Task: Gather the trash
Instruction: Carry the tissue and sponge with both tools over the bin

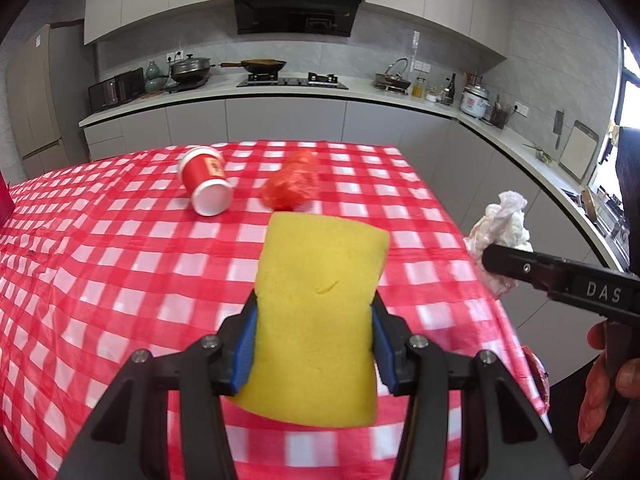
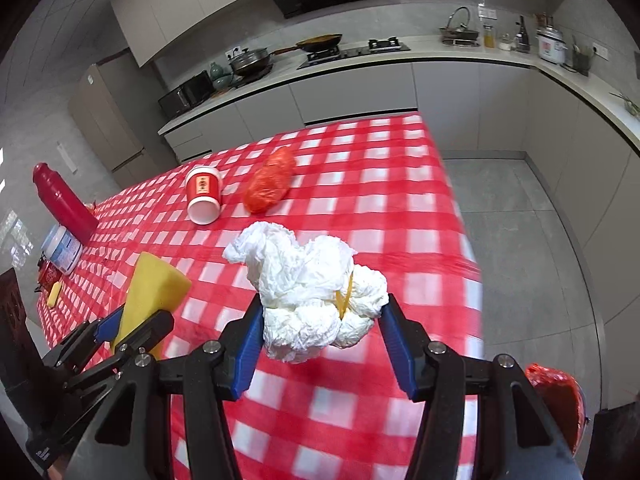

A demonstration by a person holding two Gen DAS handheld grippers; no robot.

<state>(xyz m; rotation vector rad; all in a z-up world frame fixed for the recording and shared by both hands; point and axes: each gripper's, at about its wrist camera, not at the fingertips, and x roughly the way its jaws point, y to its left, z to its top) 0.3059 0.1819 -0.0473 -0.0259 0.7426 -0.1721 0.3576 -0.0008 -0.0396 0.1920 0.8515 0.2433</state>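
Note:
My left gripper [image 1: 316, 312] is shut on a yellow sponge [image 1: 320, 304] and holds it above the red checked table; the sponge also shows in the right wrist view [image 2: 154, 288]. My right gripper [image 2: 322, 320] is shut on a crumpled white paper wad [image 2: 316, 292] above the table's right side; the wad also shows in the left wrist view [image 1: 500, 224]. A red paper cup [image 1: 206, 184] lies on its side farther back, also visible in the right wrist view [image 2: 204, 196]. A crumpled red plastic bag [image 1: 292, 184] lies beside it, also visible from the right [image 2: 270, 186].
The table [image 2: 360, 208] carries a red bottle [image 2: 60, 200], a white jar [image 2: 62, 250] and a small yellow item [image 2: 53, 294] at the left. A red-lined bin [image 2: 558, 400] sits below the table's right edge. Kitchen counters [image 1: 280, 96] run behind and along the right.

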